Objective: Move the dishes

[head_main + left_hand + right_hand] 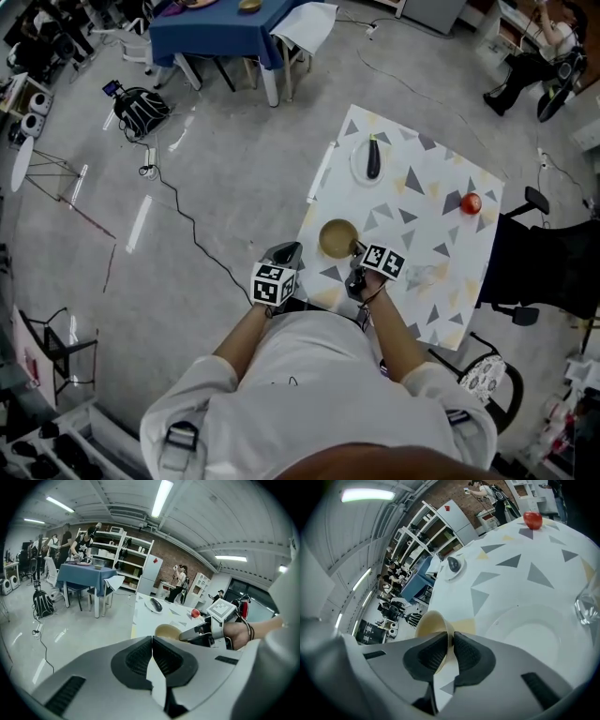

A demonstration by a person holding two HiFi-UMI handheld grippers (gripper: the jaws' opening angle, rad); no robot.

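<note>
Right gripper: your right gripper has its pads pinched on the thin rim of the round tan bowl, with only the wall's thickness between them.
Left gripper: your left gripper has its jaws pressed together on nothing. It hangs off the near left corner of the white table with grey and yellow triangles.
Where the bowl is: in the head view it is by the table's near left edge. I cannot tell whether its base is set down.
Which way it lies: the bowl's body spreads left and away from your right fingers, and the grip is on the rim's near right side.
Neighbour: a flat white plate lies just beside the bowl, to the right of the grip.
Nearer hand: the right. The left is close but apart from the bowl.
Judgement: any shift will probably swing the bowl about that one rim point, so carry it level.
</note>
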